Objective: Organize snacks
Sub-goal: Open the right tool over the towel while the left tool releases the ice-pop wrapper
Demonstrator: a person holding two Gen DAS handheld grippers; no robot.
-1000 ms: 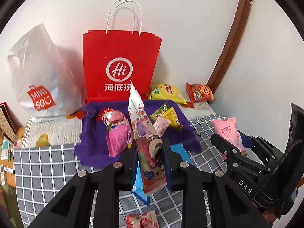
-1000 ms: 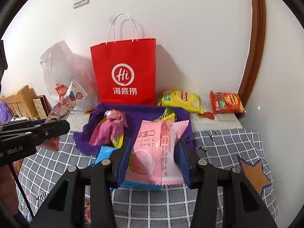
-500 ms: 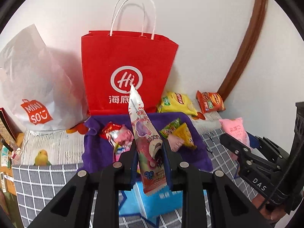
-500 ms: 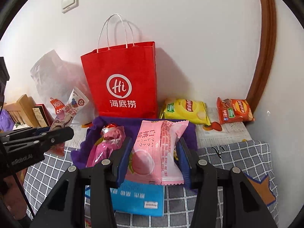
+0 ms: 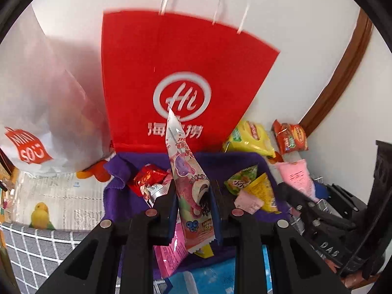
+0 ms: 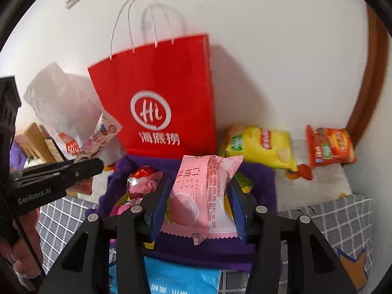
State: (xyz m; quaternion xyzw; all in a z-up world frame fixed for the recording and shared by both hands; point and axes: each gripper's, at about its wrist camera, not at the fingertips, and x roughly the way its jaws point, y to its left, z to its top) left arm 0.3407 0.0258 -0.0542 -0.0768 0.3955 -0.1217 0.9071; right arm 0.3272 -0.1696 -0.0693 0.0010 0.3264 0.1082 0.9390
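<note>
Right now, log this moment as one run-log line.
left gripper: shut on cartoon snack stick | right gripper: shut on pink peach packet | both over purple cloth

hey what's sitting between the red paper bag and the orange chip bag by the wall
A yellow chip bag lies between the red paper bag and the orange chip bag, clearest in the right wrist view.

Pink peach packet [image 6: 203,193]; tall cartoon sachet [image 5: 188,178]

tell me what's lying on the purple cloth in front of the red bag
On the purple cloth lie a red foil pack, green and yellow packets and a small pink one. The held snacks cover its middle.
</note>
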